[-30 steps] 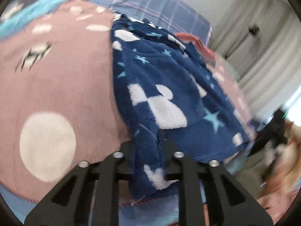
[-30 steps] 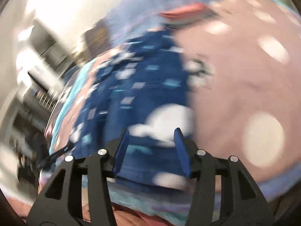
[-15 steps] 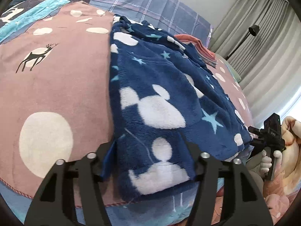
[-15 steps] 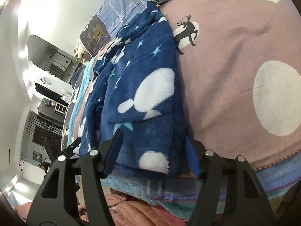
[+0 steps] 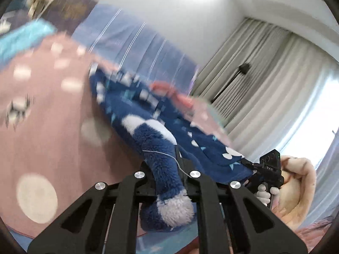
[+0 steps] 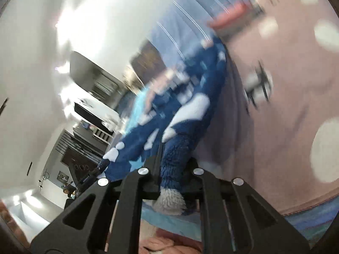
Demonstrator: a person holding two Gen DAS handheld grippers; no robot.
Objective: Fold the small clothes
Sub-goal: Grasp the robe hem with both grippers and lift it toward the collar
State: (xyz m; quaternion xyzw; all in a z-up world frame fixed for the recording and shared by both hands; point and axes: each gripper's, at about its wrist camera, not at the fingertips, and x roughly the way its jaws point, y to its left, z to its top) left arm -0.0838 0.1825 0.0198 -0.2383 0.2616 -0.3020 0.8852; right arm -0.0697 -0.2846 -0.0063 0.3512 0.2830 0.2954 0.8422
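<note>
Fleece garment [image 5: 161,148] hem pinched by left tool [image 5: 164,169] and right tool [image 6: 171,169], above pink bedspread [image 5: 53,105].

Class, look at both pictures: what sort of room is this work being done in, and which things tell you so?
Most likely a bedroom. The blue fleece garment lies on a bed with a pink spotted cover, a plaid pillow sits at its head, and long curtains hang by the window.
</note>
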